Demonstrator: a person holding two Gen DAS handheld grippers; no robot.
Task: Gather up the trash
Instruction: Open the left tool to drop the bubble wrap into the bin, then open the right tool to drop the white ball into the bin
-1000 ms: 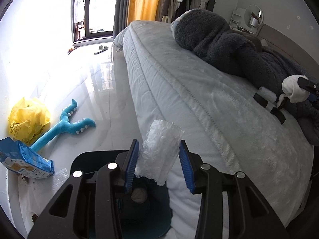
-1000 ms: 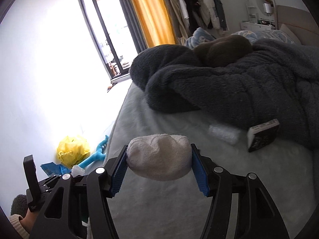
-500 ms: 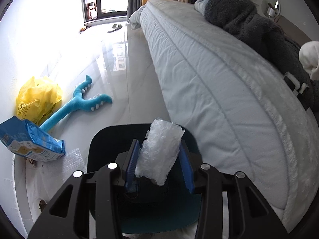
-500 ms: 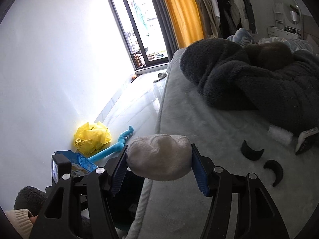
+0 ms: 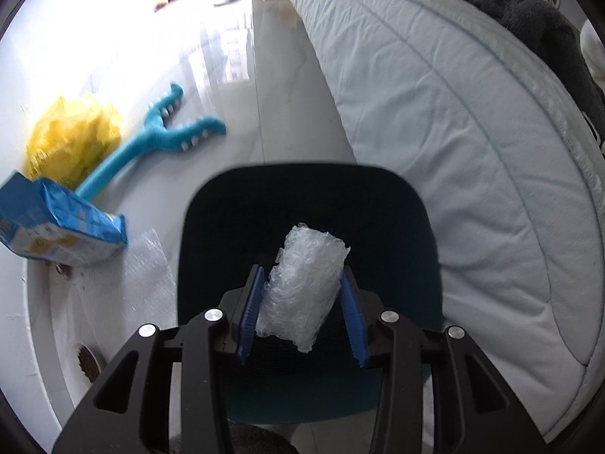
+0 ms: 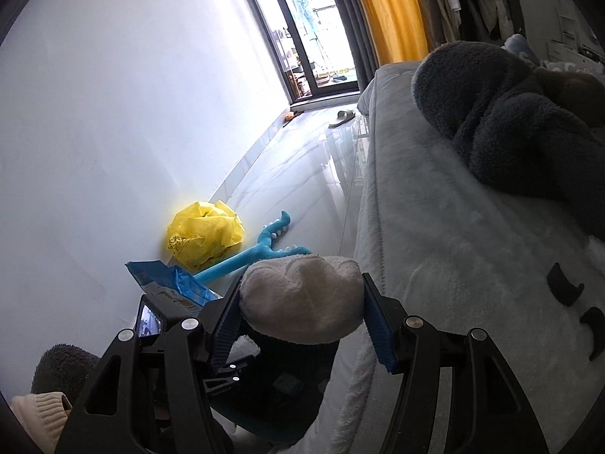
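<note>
The left gripper has its jaws clamped on a bubble-wrap wad over the dark bin; the right gripper jaws squeeze a white cloth ball beside the bed.

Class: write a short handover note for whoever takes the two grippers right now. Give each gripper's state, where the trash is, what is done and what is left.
Left gripper: shut on a bubble wrap wad, held over the open bin beside the bed.
Right gripper: shut on a white cloth wad, at the bed edge near the bin.
Done: both pieces picked up.
Left: drop both in the bin. On the floor by the wall lie a yellow bag, a blue packet and loose bubble wrap; likely next.
</note>
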